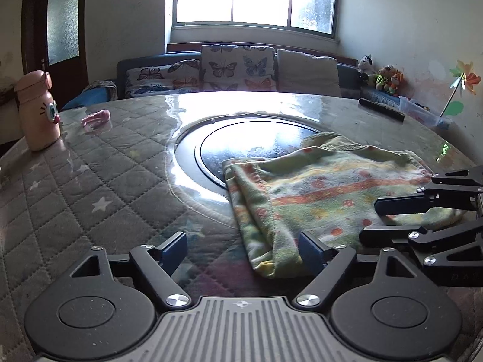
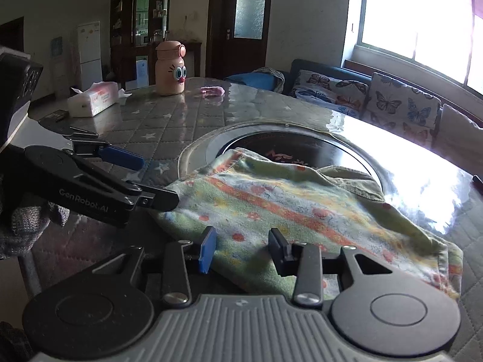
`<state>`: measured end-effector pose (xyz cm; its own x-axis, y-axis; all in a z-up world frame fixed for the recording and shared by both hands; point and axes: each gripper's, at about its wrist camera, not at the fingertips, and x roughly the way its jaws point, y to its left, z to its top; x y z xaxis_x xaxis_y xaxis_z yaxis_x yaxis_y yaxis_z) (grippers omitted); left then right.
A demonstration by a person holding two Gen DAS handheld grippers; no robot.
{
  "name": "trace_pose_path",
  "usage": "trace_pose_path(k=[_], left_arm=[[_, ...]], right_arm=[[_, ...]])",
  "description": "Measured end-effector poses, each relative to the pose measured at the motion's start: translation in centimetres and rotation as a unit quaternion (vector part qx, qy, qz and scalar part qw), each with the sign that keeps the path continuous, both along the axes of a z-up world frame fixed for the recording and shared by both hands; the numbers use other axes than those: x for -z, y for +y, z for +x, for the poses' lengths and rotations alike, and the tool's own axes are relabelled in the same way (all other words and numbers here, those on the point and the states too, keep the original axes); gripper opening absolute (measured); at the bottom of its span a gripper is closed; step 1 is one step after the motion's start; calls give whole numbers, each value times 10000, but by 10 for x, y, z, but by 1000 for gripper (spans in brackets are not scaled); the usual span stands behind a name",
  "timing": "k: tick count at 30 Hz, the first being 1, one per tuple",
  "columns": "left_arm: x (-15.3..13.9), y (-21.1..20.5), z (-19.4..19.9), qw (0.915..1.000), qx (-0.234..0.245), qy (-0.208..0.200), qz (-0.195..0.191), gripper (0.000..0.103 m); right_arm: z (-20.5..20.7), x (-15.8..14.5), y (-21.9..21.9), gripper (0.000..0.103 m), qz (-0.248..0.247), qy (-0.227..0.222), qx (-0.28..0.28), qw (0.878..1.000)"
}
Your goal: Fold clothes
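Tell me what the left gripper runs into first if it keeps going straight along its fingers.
Probably bare quilted table cover: the open left gripper points down at it, with the folded flowery garment's edge just inside its right-hand finger. Depth is unclear.

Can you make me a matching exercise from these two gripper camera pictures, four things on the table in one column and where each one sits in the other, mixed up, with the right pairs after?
Things
1. pink bottle
2. tissue pack
3. folded garment
4. black remote

Places
A. lying partly over the round black inset in the middle of the table
B. at the far right edge of the table, near the clear plastic box
C. standing upright near the far left edge, beside a small pink item
D. lying on the quilted cover, left of the bottle in the right wrist view

Pairs: 1-C, 2-D, 3-A, 4-B
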<state>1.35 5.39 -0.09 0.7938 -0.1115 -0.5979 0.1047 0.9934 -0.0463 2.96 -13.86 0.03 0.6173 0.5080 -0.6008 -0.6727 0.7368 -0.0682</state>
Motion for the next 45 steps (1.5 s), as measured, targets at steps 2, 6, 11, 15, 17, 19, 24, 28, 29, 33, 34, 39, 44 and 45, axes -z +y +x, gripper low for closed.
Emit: trace_pose_path(k=[2,6,11,15,17,19,24,28,29,33,34,39,44,45], left_arm=[[-4,1,-1,10000,-4,-73,-10,91],[-6,4,2,9999,-54,-122,-19,103],[-5,18,9,9993,-278,-18,-252,103],[-9,30,15,9974,-461,-21,-558,103],[-12,36,21,9959,-653,26,-623,103],[-15,42,27,9941,-827,85,-692,103],[-21,51,38,9904,-991,233,-939,103],[-19,51,43,9858,-988,415,-1294,103],[-17,51,45,9839,-991,485,-1406,103],[-11,51,51,9758,-1020,735,-1790,103],[-11,51,52,9743,-1038,768,-1847,103],[-14,48,56,9651,-965,899,-2263,102],[-14,41,59,9517,-952,1110,-2701,96],[-14,39,60,9484,-937,1147,-2805,94]], right_arm=[[0,-4,4,39,14,-49,-41,10000],[5,2,14,39,-18,18,-109,9999],[2,-1,14,40,-96,-21,-192,9998],[-4,-10,23,42,-213,-161,-515,9983],[-8,-11,31,43,-278,-200,-703,9969],[-13,-10,41,43,-387,-243,-953,9944],[-19,-4,60,43,-617,-369,-1275,9892],[-21,4,71,39,-810,-447,-1421,9855],[-21,6,73,39,-848,-466,-1415,9852],[-20,6,72,20,-841,-467,-1294,9869],[-18,5,72,18,-812,-447,-1252,9878],[-16,-9,61,10,-427,-308,-1150,9920],[-14,-24,45,8,-26,-197,-1031,9945],[-14,-27,41,8,59,-180,-1007,9947]])
